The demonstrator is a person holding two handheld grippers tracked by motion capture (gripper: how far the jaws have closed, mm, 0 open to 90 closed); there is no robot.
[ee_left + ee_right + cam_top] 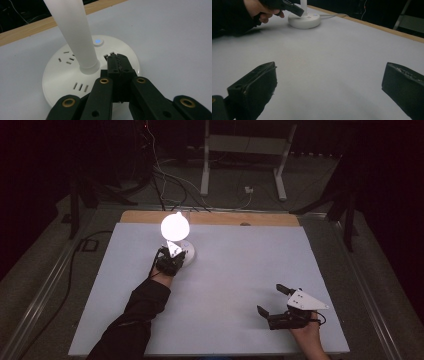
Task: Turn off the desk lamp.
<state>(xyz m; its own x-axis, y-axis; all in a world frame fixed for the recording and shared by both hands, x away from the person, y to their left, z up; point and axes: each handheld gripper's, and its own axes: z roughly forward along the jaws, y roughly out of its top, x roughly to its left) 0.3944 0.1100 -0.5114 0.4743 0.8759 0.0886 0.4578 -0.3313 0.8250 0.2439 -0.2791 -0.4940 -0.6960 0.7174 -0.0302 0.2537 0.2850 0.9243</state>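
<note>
Your left arm reaches up from the bottom left of the high view, sleeve flat along the worktop (225,270). Your left gripper (170,261) sits in the upper left part of the white sheet, right at the lamp (181,251). Your right hand (307,332) rests low at the bottom right, and your right gripper (272,300) points to the left.

The lamp stands near the far edge of the worktop, close to the wooden strip. Its round head glows bright. There is lots of bare white room in the middle and on the right side, between your two hands.

In the left gripper view, your left fingers (119,65) are pressed tight together with nothing between them. Their tips lie on top of the round white lamp base (62,82), just beside the white pole (75,30), in the middle of the frame. A small blue button (98,41) glows a little past the tips.

In the right gripper view, your right fingers (254,87) stand wide apart and hold nothing. The lamp is far off in the upper left.
</note>
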